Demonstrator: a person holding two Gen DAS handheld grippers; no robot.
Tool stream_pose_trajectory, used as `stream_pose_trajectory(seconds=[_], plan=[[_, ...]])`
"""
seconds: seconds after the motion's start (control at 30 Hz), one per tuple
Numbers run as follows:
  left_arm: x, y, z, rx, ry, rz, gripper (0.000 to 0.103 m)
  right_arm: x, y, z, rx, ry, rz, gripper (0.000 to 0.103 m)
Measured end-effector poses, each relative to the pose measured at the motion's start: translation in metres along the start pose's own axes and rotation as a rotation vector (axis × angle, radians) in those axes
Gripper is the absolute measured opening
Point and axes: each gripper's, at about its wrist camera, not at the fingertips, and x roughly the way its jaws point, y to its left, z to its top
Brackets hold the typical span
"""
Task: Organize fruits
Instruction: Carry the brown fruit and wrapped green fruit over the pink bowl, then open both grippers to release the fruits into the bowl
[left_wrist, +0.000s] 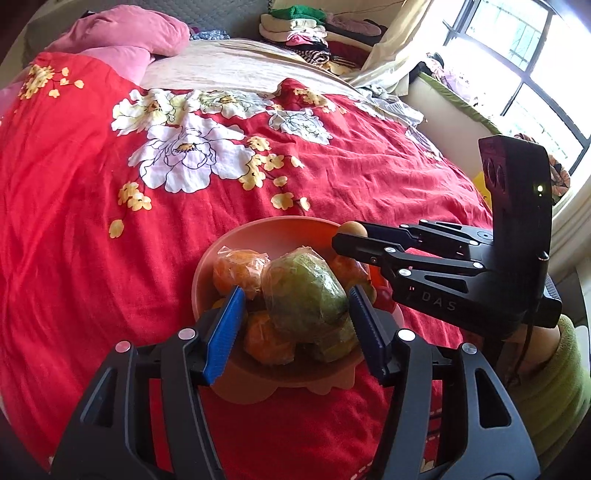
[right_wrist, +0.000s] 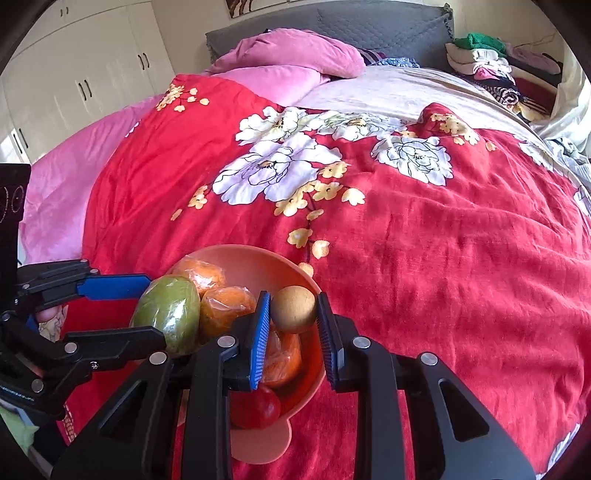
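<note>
A small round tan-brown fruit (right_wrist: 294, 309) is clamped between the right gripper's (right_wrist: 294, 332) blue pads, above a salmon-pink plastic bowl (right_wrist: 258, 258) of wrapped oranges on the red floral bed cover (right_wrist: 443, 258). The left gripper (left_wrist: 295, 325) straddles a plastic-wrapped green fruit (left_wrist: 303, 291), pads not pressing it.

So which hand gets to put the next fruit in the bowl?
Probably the right. The right gripper already pinches the small brown fruit just above the pink bowl. The left gripper is open around the wrapped green fruit already in the bowl.
</note>
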Motion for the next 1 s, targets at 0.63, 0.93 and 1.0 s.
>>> stream_pose_trajectory(seconds=[0.63, 0.93, 1.0], plan=[[0.002, 0.0, -0.003, -0.003, 0.001, 0.0, 0.053, -0.014, -0.006, -0.004, 0.037, -0.039, -0.008, 0.044], [-0.007, -0.006, -0.003, 0.006, -0.016, 0.009, 0.057, -0.045, -0.006, -0.004, 0.048, -0.107, -0.056, 0.077], [-0.01, -0.007, -0.003, 0.008, -0.022, 0.011, 0.059, -0.055, -0.004, -0.003, 0.046, -0.133, -0.062, 0.08]])
